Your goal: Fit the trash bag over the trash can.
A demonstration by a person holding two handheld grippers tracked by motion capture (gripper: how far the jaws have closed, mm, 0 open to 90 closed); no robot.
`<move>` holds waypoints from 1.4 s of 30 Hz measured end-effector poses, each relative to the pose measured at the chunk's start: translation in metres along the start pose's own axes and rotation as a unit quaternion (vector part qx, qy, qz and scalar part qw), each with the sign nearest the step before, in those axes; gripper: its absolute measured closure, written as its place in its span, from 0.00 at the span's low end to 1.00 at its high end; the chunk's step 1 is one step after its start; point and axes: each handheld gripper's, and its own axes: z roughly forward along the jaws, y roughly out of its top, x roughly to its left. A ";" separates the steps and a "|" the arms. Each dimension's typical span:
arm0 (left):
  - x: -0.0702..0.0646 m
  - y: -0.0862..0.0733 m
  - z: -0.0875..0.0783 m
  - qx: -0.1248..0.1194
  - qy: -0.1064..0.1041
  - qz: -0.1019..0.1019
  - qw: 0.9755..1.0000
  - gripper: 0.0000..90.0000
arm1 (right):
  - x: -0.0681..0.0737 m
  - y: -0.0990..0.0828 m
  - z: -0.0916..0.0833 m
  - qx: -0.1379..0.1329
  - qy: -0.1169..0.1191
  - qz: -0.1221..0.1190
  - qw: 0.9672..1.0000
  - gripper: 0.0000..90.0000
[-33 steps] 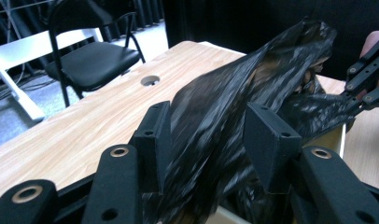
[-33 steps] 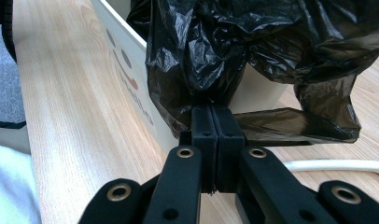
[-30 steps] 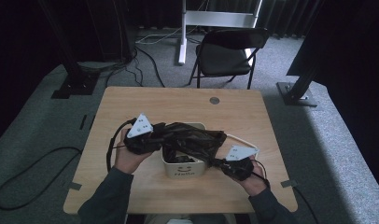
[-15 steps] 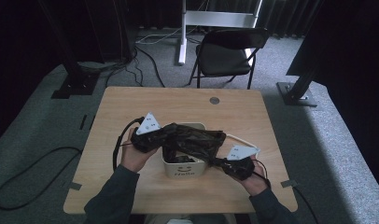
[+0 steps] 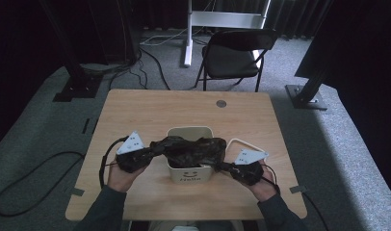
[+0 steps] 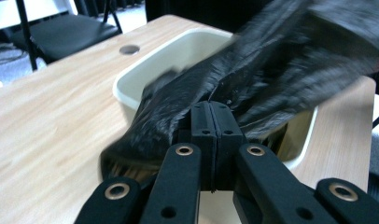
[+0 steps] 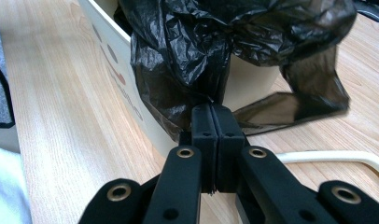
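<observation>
A small cream bin (image 5: 189, 174) stands near the table's front edge, with a crumpled black plastic bag (image 5: 191, 149) spread across its top. My left gripper (image 5: 152, 151) is at the bin's left side. Its jaws have just been closing and are now shut on the bag's left edge. In the left gripper view the left gripper (image 6: 211, 105) pinches the bag (image 6: 271, 70) over the bin's rim (image 6: 178, 44). My right gripper (image 5: 223, 166) sits at the bin's right front corner. The right gripper view has this right gripper (image 7: 212, 106) shut on a bunch of the bag (image 7: 187, 51) beside the bin (image 7: 110, 51).
The wooden table (image 5: 184, 110) has a round metal grommet (image 5: 221, 103) near its far edge. A thin white loop (image 5: 242, 142) lies to the right of the bin. A black folding chair (image 5: 234, 57) stands beyond the table, among cables on the carpet.
My left gripper has drawn back leftward and toward the person, and the bag's left edge now stretches out past the bin's left rim. The right gripper has kept still.
</observation>
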 end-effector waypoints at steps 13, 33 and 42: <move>0.018 -0.042 -0.012 0.023 0.021 -0.034 0.999 1.00 | 0.000 -0.001 0.000 0.006 -0.006 -0.004 1.000 0.99; 0.019 -0.026 -0.010 -0.009 0.033 -0.030 0.999 0.99 | -0.006 0.026 -0.043 -0.061 -0.020 -0.016 0.998 0.67; 0.020 -0.020 -0.005 -0.012 0.035 -0.028 0.999 0.98 | -0.005 0.070 -0.038 -0.077 -0.018 -0.045 0.996 0.67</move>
